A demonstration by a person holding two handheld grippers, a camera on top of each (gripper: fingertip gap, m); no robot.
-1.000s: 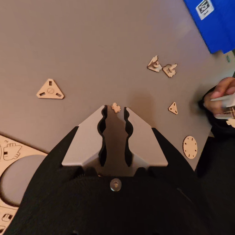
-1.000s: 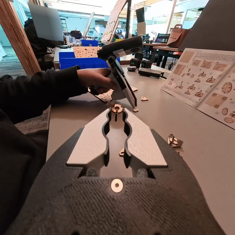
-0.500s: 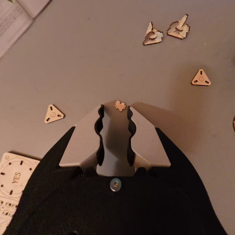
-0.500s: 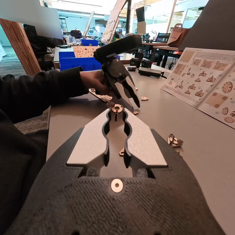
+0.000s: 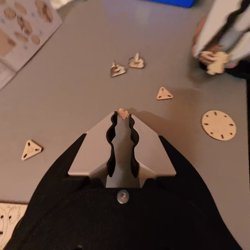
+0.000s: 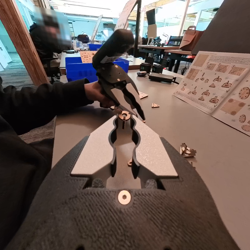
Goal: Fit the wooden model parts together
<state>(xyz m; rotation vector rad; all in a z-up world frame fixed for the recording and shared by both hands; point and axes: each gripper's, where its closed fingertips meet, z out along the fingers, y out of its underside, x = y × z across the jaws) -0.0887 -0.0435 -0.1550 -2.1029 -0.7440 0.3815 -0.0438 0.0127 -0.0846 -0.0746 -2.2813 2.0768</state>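
The left tongs (image 5: 122, 115) pinch a small notched wooden piece (image 5: 123, 114) just above the bench (image 5: 81, 94); the right tongs (image 6: 123, 119) clamp a wooden ring on a peg (image 6: 124, 116). Two assembled wooden pieces (image 5: 126, 65) stand farther off, while loose triangles (image 5: 164, 94) and a slotted disc (image 5: 218, 125) lie unjoined.

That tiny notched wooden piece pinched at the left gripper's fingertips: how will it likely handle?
The tiny notched wooden piece looks thin and flat, so probably stiff and very light. Only the left gripper fingertips catch its edges, so it may twist or slip out. Its small teeth look fragile.
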